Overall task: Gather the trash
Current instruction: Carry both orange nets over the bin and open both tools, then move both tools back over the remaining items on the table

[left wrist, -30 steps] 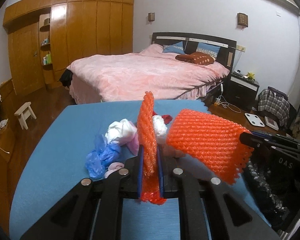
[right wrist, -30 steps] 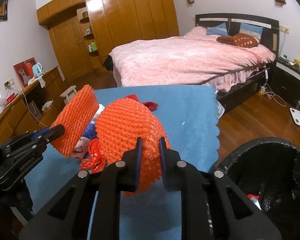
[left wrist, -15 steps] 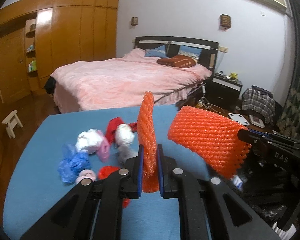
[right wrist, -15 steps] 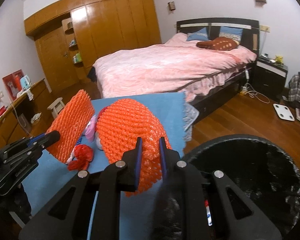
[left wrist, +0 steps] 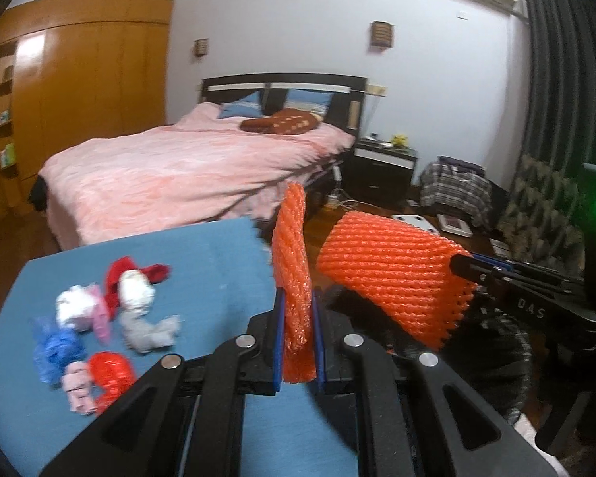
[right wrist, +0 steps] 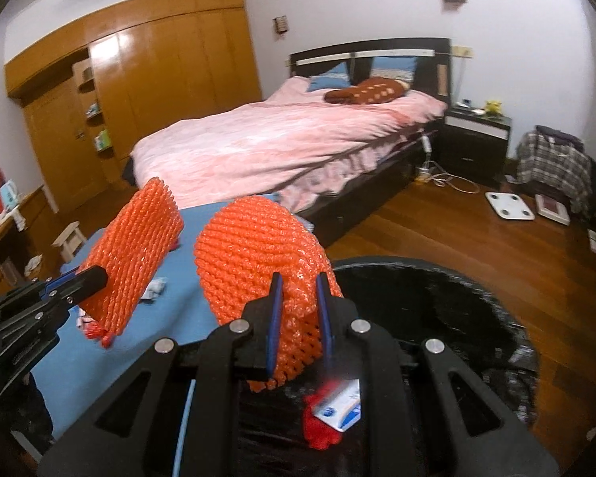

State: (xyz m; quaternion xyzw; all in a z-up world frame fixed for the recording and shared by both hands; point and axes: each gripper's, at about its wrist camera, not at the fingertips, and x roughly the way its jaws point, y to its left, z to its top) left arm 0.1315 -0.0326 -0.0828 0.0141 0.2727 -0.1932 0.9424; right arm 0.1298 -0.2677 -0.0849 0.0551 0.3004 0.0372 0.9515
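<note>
My left gripper (left wrist: 297, 302) is shut on an orange foam net (left wrist: 292, 262), held edge-on over the right edge of the blue table (left wrist: 202, 266). My right gripper (right wrist: 298, 290) is shut on a second orange foam net (right wrist: 254, 250) and holds it over the near rim of a black bin (right wrist: 457, 318). Each wrist view shows the other net: the right one (left wrist: 397, 274) and the left one (right wrist: 135, 254). Crumpled white, pink, blue and red scraps (left wrist: 99, 318) lie on the table's left part. The bin holds a red scrap and a blue-white wrapper (right wrist: 337, 405).
A pink bed (right wrist: 282, 147) stands behind the table. A black nightstand (right wrist: 476, 139), a white scale (right wrist: 508, 206) and a plaid-covered seat (right wrist: 552, 163) are on the wood floor at the right. Wooden wardrobes (right wrist: 119, 99) line the left wall.
Both grippers have swung right with their nets, from above the table to the black bin. The scraps on the table now lie further left in the left wrist view.
</note>
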